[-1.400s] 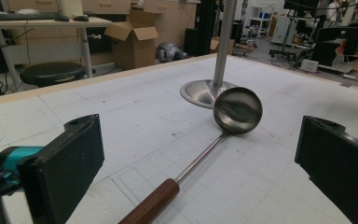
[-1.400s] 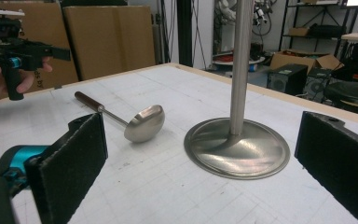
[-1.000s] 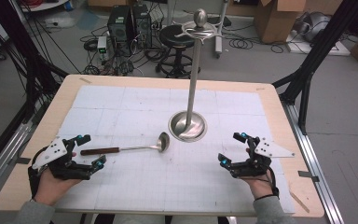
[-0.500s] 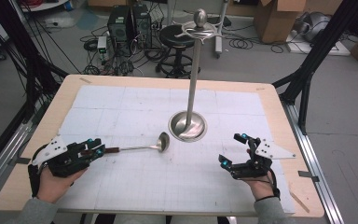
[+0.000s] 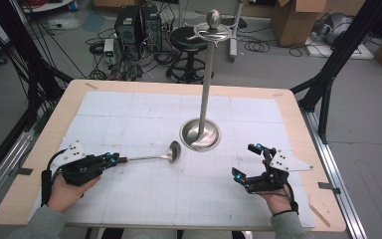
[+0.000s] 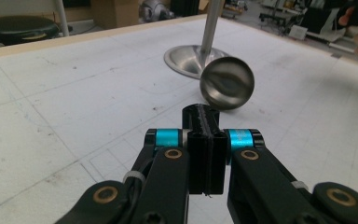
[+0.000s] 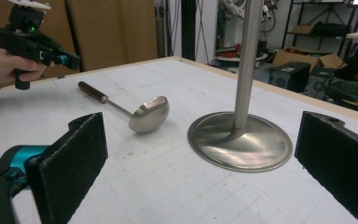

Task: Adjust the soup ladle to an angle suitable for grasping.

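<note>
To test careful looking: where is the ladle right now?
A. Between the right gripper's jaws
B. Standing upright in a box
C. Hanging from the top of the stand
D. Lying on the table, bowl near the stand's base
D: the ladle lies flat on the table, its bowl close to the round base of the stand.

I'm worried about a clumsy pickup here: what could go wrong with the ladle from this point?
The left gripper has just been closing its jaws, which are now shut. Yet the right gripper view shows the ladle with its handle lying free below them, so the grip may have missed. If it is caught only at the handle's far end, the bowl could sag or swing into the stand.
</note>
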A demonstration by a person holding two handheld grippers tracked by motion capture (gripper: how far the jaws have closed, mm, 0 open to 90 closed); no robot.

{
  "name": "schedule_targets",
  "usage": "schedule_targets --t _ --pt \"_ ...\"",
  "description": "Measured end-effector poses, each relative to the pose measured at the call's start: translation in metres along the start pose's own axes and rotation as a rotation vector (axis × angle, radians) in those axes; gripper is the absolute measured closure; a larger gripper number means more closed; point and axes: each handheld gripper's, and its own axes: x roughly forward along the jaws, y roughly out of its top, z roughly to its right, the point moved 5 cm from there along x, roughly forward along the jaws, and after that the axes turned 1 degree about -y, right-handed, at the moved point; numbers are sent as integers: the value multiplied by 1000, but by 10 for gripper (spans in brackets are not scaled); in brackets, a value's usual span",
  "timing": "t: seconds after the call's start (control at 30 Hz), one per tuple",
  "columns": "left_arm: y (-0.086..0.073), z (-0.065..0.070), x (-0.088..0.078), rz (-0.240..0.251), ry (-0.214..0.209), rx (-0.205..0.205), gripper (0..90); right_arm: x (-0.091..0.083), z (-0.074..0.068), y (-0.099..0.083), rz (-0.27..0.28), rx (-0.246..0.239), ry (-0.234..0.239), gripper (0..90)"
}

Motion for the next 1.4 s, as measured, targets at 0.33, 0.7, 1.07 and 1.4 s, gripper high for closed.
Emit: schedule_targets --t 0.33,0.7,1.07,1.4 --pt "1 1 24 -68 37 12 897 0 1 -1 -5 -2 -14 13" --pt "-2 3 54 -145 35 31 898 -1 1 -1 -2 2 -31 13" --pt "0 9 82 -205 37 43 898 -3 0 1 21 -6 -37 13" --pt "3 11 109 -214 31 15 898 -4 -3 2 19 -10 -27 13"
